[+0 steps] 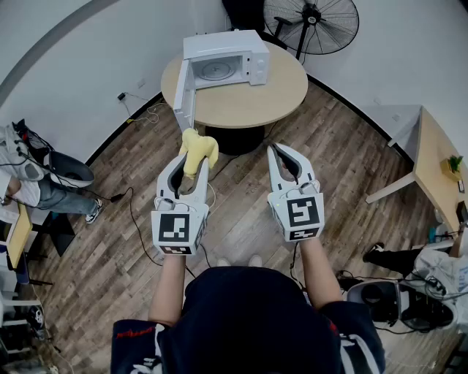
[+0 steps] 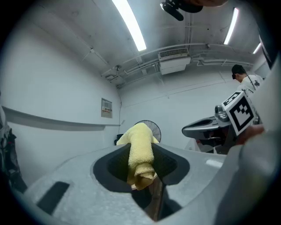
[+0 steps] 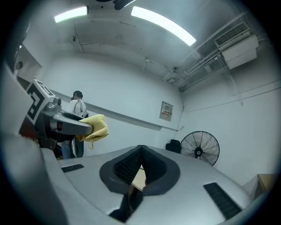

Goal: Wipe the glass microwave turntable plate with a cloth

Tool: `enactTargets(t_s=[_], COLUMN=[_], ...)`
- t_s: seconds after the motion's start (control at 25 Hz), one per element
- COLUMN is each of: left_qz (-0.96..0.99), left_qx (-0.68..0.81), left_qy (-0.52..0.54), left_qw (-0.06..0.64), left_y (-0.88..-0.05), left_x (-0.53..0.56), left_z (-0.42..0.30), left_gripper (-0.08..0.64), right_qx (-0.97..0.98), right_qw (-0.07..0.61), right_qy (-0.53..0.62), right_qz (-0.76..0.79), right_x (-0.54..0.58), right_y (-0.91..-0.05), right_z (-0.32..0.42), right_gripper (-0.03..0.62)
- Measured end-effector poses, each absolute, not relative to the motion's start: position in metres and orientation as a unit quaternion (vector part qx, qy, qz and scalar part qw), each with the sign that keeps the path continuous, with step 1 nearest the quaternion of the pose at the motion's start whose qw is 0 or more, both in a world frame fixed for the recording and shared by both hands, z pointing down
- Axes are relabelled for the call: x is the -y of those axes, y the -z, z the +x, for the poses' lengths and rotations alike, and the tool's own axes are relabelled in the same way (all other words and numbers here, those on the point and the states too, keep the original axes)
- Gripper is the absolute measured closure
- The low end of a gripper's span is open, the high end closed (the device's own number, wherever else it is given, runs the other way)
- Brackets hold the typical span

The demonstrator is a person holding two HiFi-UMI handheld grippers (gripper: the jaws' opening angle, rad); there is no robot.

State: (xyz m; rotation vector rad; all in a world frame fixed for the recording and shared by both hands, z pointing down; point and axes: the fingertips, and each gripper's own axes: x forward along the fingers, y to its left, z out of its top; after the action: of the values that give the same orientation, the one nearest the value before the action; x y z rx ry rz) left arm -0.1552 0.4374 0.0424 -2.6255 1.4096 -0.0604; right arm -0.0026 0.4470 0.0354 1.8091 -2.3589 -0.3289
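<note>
A white microwave (image 1: 223, 64) stands on a round wooden table (image 1: 241, 102) with its door (image 1: 183, 95) swung open. The glass turntable plate (image 1: 216, 71) lies inside it. My left gripper (image 1: 199, 156) is shut on a folded yellow cloth (image 1: 198, 152), held level in the air short of the table; the cloth (image 2: 140, 151) fills the jaws in the left gripper view. My right gripper (image 1: 276, 150) is shut with nothing between its jaws, beside the left one at the same height. From the right gripper view the cloth (image 3: 94, 126) shows at the left.
A standing fan (image 1: 311, 22) is behind the table. A second wooden table (image 1: 439, 175) is at the right. Cables (image 1: 139, 109) run along the floor at the left wall. People sit at the left and right edges. Wooden floor lies between me and the round table.
</note>
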Motion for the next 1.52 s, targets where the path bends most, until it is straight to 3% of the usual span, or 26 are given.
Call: enactTargets(t_s=[0.96,1.52], left_qz=[-0.866,-0.866], left_qx=[-0.491,-0.491], left_qy=[0.060,0.075], left_qw=[0.076,0.063], left_y=[-0.077,-0.083], left_x=[-0.457,-0.412], left_z=[-0.103,-0.081], left_gripper=[0.426,0.426], right_qx=[0.819,0.831], right_qw=[0.063,0.068], right_qy=[0.097,0.081], right_qz=[0.562,0.546], right_x=[-0.461,-0.417], right_y=[-0.067,-0.085], right_z=[0.052,0.071], right_gripper=[0.583,0.581])
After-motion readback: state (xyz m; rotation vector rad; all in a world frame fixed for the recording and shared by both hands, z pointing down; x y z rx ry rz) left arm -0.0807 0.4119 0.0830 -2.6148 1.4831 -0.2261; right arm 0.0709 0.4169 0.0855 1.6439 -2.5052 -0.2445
